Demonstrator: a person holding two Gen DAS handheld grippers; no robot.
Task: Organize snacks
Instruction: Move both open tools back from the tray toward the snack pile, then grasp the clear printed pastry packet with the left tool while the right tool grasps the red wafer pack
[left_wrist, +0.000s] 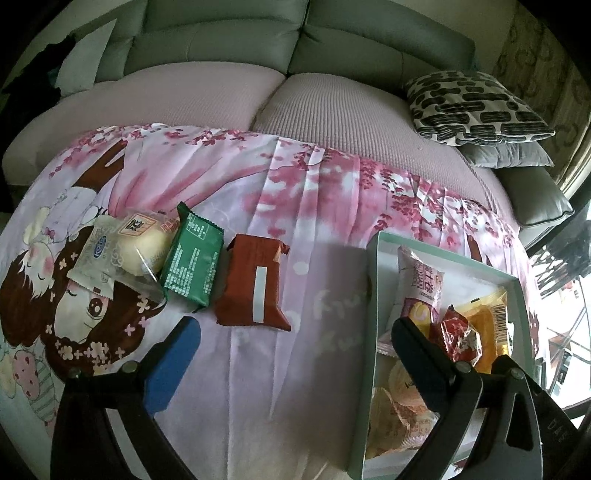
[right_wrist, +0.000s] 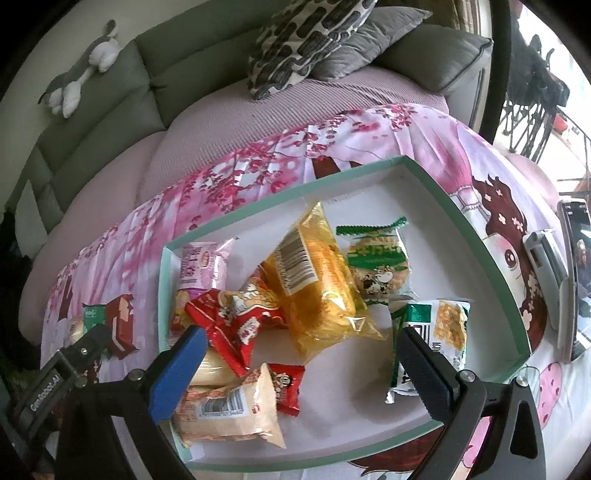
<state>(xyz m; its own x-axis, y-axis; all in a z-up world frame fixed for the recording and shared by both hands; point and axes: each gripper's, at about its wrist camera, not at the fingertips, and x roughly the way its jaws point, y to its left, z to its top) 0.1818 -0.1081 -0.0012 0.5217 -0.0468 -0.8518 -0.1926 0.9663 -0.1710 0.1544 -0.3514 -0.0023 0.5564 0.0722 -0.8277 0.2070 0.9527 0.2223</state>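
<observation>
A brown snack packet (left_wrist: 255, 286), a green packet (left_wrist: 192, 258) and a pale bun packet (left_wrist: 125, 247) lie on the pink printed cloth. My left gripper (left_wrist: 295, 328) is open and empty, just in front of the brown packet. A teal-rimmed white box (right_wrist: 480, 236) holds several snacks: a yellow packet (right_wrist: 317, 280), a red packet (right_wrist: 232, 328), a round cracker packet (right_wrist: 380, 266) and a green-and-white packet (right_wrist: 439, 332). My right gripper (right_wrist: 299, 347) is open and empty above the box. The box also shows in the left wrist view (left_wrist: 373, 280).
The cloth (left_wrist: 303, 206) covers a grey sofa seat (left_wrist: 332, 110). Patterned and grey cushions (left_wrist: 476, 107) sit at the back right. A phone on a stand (right_wrist: 569, 273) is right of the box. A stuffed toy (right_wrist: 81, 70) lies on the sofa back.
</observation>
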